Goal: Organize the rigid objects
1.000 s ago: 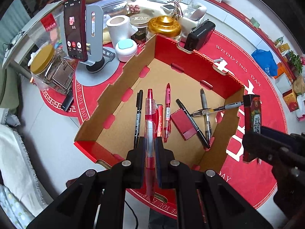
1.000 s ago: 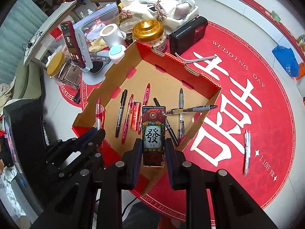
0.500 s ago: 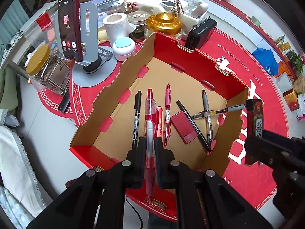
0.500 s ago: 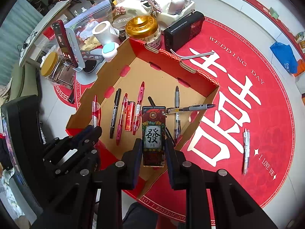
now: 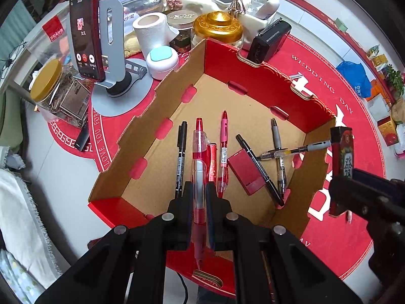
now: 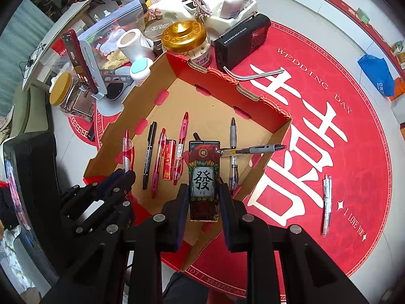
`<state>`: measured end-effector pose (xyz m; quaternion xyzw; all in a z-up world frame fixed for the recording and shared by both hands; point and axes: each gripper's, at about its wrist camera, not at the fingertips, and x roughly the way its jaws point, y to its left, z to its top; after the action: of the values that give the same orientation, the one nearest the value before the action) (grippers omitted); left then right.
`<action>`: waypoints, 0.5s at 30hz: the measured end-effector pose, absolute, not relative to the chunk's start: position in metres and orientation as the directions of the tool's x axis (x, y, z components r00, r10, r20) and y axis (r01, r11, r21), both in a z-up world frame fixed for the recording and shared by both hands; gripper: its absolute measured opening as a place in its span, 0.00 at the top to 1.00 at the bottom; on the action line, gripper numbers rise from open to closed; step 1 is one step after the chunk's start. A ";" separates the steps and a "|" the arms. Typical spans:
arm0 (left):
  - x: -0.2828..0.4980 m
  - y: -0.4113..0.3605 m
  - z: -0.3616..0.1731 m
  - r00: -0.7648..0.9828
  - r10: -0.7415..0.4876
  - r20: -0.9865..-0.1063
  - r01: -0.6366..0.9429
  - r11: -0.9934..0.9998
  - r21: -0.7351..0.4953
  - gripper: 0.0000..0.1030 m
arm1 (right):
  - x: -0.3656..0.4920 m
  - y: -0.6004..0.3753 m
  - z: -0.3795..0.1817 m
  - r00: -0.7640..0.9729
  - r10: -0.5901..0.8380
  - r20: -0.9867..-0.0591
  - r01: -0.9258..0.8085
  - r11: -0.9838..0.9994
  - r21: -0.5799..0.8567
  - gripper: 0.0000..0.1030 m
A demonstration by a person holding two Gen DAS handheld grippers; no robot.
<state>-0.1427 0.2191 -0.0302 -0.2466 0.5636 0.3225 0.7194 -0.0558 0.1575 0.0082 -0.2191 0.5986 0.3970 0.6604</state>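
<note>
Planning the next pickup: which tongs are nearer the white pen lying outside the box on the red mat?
Right. The right tongs, holding a mahjong-print box, are nearer the white pen; the left tongs are across the cardboard box.

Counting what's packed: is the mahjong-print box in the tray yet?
Not yet. The mahjong-print box is clamped in the right tool, held above the cardboard tray.

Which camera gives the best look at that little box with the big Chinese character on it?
The right wrist view: the box faces the lens squarely between the right gripper fingers, its character plain to read. The left wrist view shows the box only at its right edge, turned mostly edge-on and partly hidden by the gripper.
</note>
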 end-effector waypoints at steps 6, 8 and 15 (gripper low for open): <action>-0.141 0.222 -0.033 0.153 0.185 -0.971 -0.744 0.669 0.011 0.90 | -0.054 0.160 0.005 -0.035 0.257 -0.966 -0.785 0.592 0.186 0.76; -0.140 0.223 -0.034 0.151 0.184 -0.971 -0.743 0.669 0.011 0.90 | -0.054 0.162 0.004 -0.038 0.256 -0.966 -0.783 0.593 0.187 0.76; -0.137 0.226 -0.037 0.147 0.179 -0.973 -0.739 0.673 0.012 0.90 | -0.053 0.167 0.000 -0.039 0.251 -0.967 -0.787 0.589 0.185 0.76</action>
<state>-0.1374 0.2263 -0.0369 -0.2464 0.5690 0.3205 0.7161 -0.0528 0.1675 0.0000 -0.2222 0.6030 0.3951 0.6564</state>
